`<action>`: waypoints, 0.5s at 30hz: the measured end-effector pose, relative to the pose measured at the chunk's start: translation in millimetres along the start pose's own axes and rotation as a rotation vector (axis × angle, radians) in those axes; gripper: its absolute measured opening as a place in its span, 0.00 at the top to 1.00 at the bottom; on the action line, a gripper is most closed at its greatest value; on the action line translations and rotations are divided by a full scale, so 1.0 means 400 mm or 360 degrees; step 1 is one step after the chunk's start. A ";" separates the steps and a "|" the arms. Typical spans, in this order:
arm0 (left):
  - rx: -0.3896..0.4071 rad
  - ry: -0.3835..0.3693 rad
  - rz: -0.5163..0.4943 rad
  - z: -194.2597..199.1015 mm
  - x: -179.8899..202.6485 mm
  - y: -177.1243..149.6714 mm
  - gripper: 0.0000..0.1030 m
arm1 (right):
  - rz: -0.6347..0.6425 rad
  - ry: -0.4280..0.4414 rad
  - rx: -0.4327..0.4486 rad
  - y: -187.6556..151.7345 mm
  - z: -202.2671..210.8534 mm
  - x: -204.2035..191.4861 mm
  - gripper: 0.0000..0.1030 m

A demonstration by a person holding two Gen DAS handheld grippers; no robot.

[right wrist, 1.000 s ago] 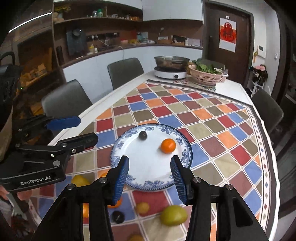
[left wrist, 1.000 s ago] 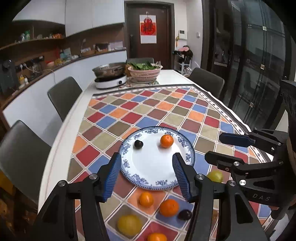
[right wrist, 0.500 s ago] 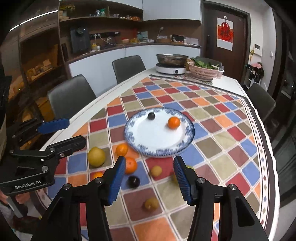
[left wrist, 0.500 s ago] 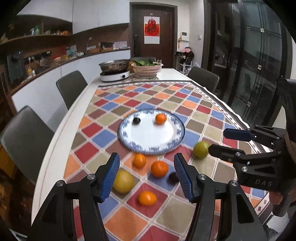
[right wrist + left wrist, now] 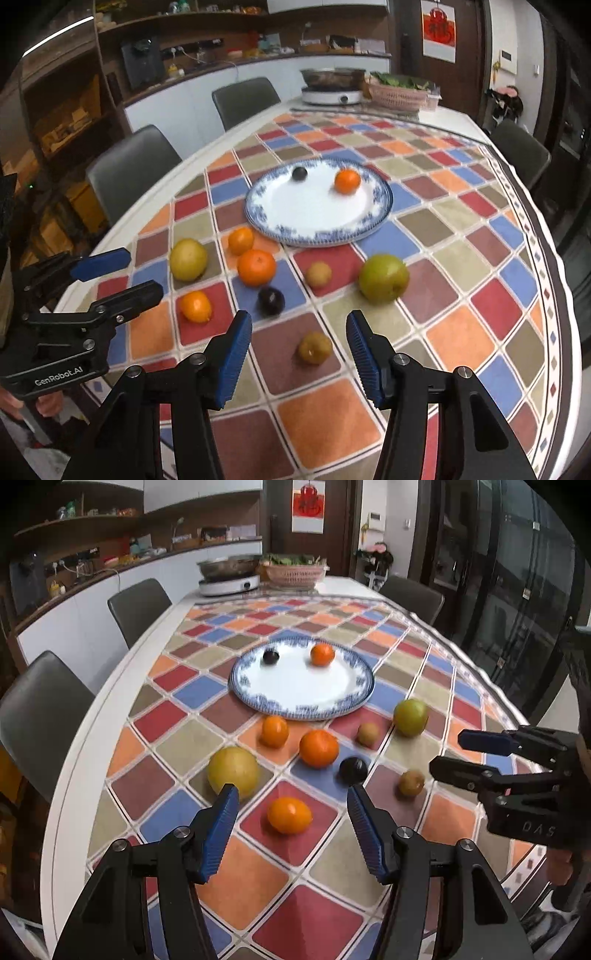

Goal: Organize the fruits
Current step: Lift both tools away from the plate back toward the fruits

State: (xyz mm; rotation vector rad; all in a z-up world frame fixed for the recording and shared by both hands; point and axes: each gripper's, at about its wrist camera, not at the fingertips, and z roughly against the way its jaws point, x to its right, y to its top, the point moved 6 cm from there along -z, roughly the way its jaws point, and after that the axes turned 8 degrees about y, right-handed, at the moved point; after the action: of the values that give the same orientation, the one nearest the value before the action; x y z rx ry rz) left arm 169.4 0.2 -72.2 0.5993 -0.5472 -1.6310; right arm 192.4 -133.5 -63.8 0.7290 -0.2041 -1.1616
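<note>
A blue-rimmed white plate [image 5: 258,698] [image 5: 273,225] holds one orange [image 5: 322,654] [image 5: 347,181] and one dark plum [image 5: 270,656] [image 5: 299,173]. Several loose fruits lie in front of it: a yellow pear [image 5: 232,771], oranges [image 5: 318,748] [image 5: 289,815], a dark plum [image 5: 353,770], a green apple [image 5: 410,717] [image 5: 384,278] and small brown fruits [image 5: 315,347]. My left gripper [image 5: 291,825] is open and empty above the nearest orange. My right gripper [image 5: 299,349] is open and empty above a small brown fruit.
The table has a chequered cloth [image 5: 258,886] and a white edge at the left. An electric cooker with a pan [image 5: 229,581] and a basket of greens [image 5: 295,574] stand at the far end. Grey chairs [image 5: 138,605] line both sides.
Both grippers have pulled back toward the near edge of the table and lowered; the plate now lies farther off and the loose fruits sit between and ahead of the fingers.
</note>
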 end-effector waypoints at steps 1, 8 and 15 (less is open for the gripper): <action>-0.0022 -0.0003 0.0001 -0.012 0.000 -0.009 0.42 | -0.0010 -0.0003 -0.0022 -0.008 -0.009 0.004 0.47; -0.0143 -0.0017 -0.0014 -0.088 0.001 -0.050 0.42 | -0.0044 -0.0014 -0.0139 -0.045 -0.065 0.024 0.47; -0.0207 -0.0013 -0.0046 -0.143 0.008 -0.064 0.43 | -0.0062 -0.0016 -0.0234 -0.068 -0.107 0.039 0.48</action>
State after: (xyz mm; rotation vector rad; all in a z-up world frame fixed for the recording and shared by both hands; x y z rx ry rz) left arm 187.8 -0.4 -132.1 0.5064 -0.4366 -1.6827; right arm 199.7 -135.1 -116.3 0.5999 -0.1117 -1.2039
